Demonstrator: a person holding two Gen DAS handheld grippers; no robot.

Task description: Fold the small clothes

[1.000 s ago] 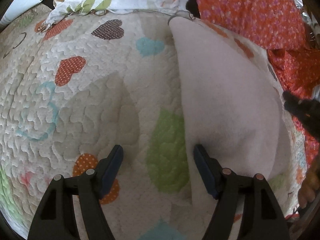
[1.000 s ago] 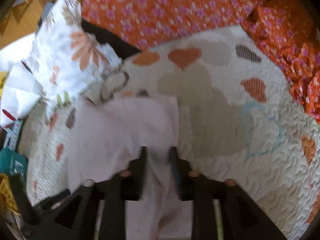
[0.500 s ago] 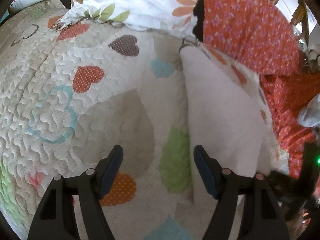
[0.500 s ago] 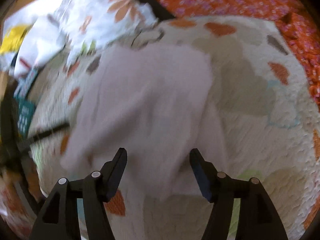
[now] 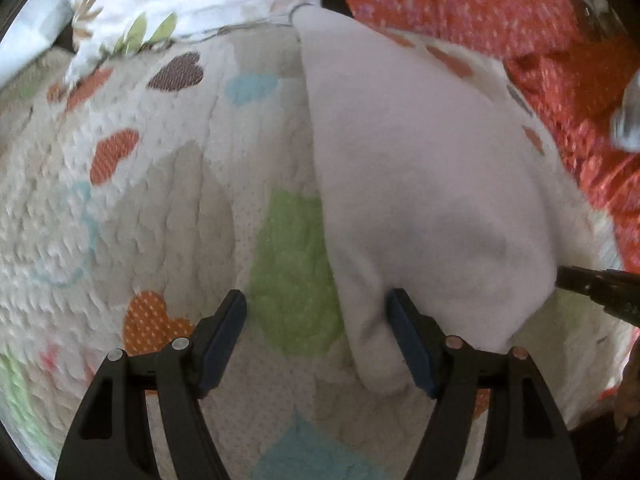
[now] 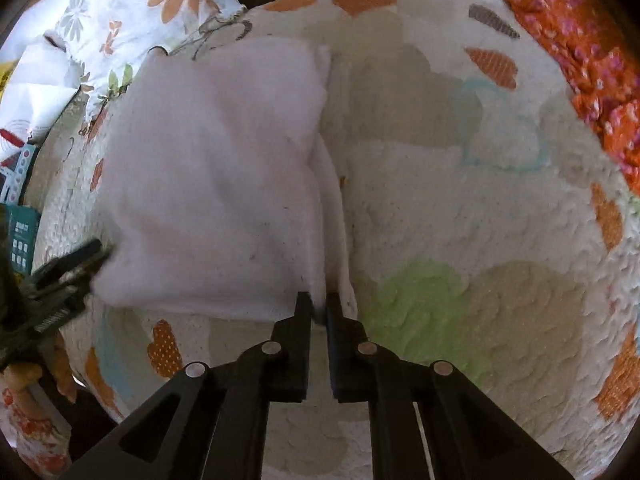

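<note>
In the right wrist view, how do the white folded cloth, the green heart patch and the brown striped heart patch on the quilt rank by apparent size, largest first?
1. White folded cloth
2. Green heart patch, though it lies nearer the camera
3. Brown striped heart patch

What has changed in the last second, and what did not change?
The right gripper, which stood open over the white cloth half a second ago, has come down to the cloth's near corner, and its jaws are closing on the fabric between them. The left gripper stays open, empty, with the cloth's edge between its fingers. The cloth still lies on the heart-patterned quilt.
</note>
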